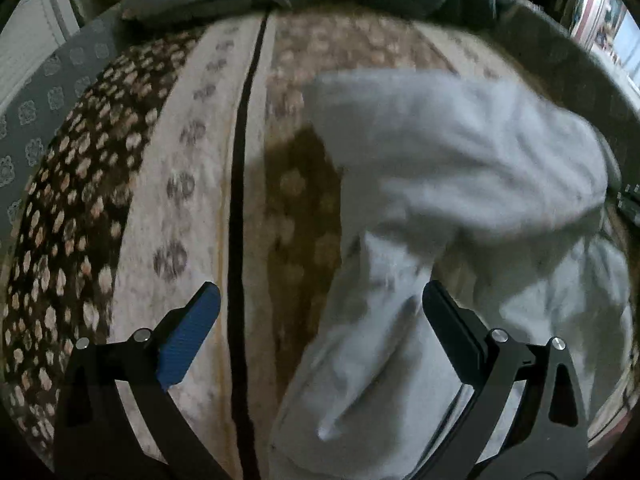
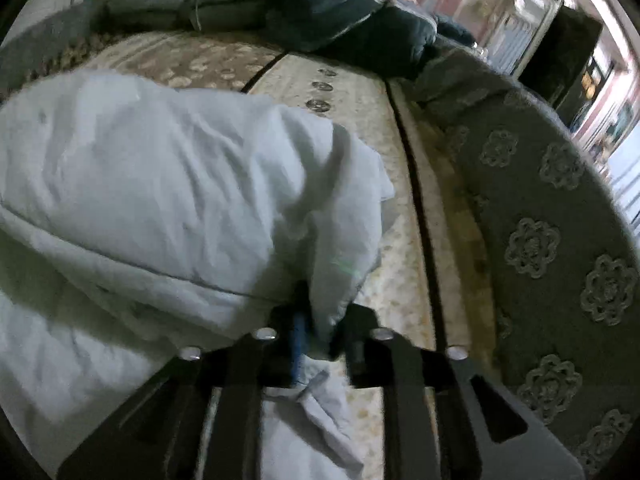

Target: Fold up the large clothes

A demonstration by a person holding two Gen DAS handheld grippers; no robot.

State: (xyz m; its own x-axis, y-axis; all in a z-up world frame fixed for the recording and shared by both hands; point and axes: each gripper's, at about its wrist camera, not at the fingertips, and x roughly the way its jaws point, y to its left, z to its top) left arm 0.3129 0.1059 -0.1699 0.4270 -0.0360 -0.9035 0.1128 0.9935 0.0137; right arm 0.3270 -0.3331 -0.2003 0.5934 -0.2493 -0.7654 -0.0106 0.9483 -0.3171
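A large white garment [image 1: 460, 184] lies bunched on a patterned bedspread [image 1: 168, 200]. My left gripper [image 1: 320, 300] is open, its fingers spread wide just above the garment's lower left part, holding nothing. In the right wrist view the same white garment [image 2: 160, 184] fills the left half. My right gripper [image 2: 318, 320] is shut on a fold of the garment and holds that fold lifted, so the cloth drapes over and hides the fingertips.
Grey and dark blue pillows [image 2: 312, 12] lie at the head of the bed. A grey quilted cover with flower patterns [image 2: 560, 240] runs along the bed's right edge. A dark stripe [image 1: 240, 200] runs down the bedspread. Furniture [image 2: 560, 52] stands beyond the bed.
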